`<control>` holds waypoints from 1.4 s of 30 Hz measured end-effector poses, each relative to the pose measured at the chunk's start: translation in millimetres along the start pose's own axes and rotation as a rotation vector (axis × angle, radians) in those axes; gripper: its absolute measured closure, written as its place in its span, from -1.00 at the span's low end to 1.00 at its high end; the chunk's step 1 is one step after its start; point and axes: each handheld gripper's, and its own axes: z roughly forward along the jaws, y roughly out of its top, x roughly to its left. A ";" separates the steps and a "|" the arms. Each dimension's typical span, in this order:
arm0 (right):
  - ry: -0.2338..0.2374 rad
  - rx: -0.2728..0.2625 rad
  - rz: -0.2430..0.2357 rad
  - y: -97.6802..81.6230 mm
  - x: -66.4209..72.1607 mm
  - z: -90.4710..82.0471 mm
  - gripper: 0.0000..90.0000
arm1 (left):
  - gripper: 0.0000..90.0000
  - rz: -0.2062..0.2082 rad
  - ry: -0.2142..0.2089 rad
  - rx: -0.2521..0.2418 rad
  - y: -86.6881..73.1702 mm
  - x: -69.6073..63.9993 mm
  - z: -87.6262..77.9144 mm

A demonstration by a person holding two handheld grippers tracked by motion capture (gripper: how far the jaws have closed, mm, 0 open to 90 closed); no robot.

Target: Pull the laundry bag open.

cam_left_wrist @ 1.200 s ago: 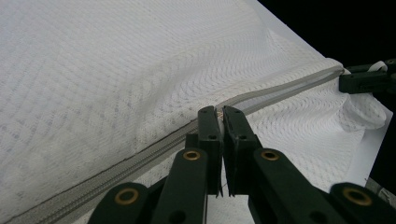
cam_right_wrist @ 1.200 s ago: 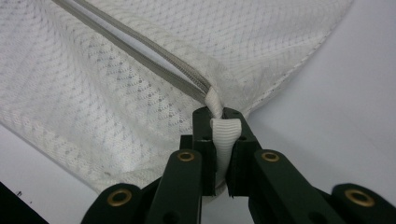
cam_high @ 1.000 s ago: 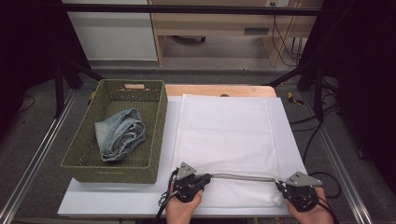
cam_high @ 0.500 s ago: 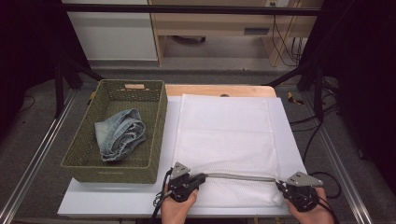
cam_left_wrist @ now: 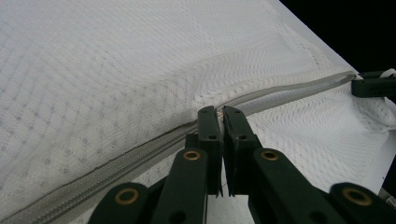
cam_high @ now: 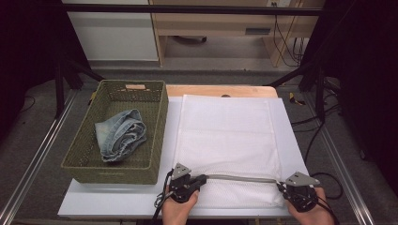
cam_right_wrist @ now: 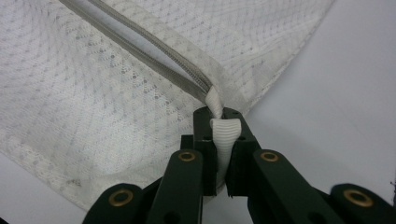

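Both tongs clamp the mesh bag (cam_high: 225, 140) zipper's ends.

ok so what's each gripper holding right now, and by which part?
Right gripper: shut on the white ribbon loop at the zipper's end on the mesh laundry bag. Left gripper: shut at the grey zipper, apparently on its small pull.

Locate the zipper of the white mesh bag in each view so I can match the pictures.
High view: the zipper runs level across the bag's near end, between the two hand-held grippers.
Left gripper view: zipper slants from lower left to upper right, passing the jaw tips.
Right gripper view: zipper slants from the top left down to the jaws.
Shared landmark: the white ribbon loop at the zipper's right end.
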 end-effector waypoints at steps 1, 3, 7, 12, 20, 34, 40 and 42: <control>0.000 0.001 0.001 0.2 0.4 0.1 0.90 | 0.93 0.000 0.001 0.002 -0.1 0.2 -0.1; 0.000 0.004 -0.005 0.5 0.5 0.2 0.91 | 0.93 -0.004 0.000 0.002 -0.4 0.4 0.3; -0.002 0.006 -0.006 1.0 0.7 0.3 0.91 | 0.93 0.001 0.005 0.006 -0.6 0.3 0.6; -0.003 0.004 -0.004 1.5 1.2 -0.1 0.91 | 0.93 0.011 0.028 0.008 -0.6 -1.1 1.6; 0.020 -0.036 -0.008 3.0 3.8 -5.1 0.91 | 0.94 -0.006 -0.009 -0.014 2.0 -4.4 1.0; 0.006 0.005 -0.020 2.8 5.8 -2.3 0.92 | 0.94 -0.019 0.030 0.011 0.8 1.6 0.4; 0.002 0.015 -0.003 1.8 4.4 -0.3 0.92 | 0.94 -0.009 0.038 0.025 0.4 -0.7 1.7; 0.002 0.017 -0.002 1.8 4.6 0.1 0.92 | 0.94 -0.013 0.040 0.017 0.9 -0.9 0.5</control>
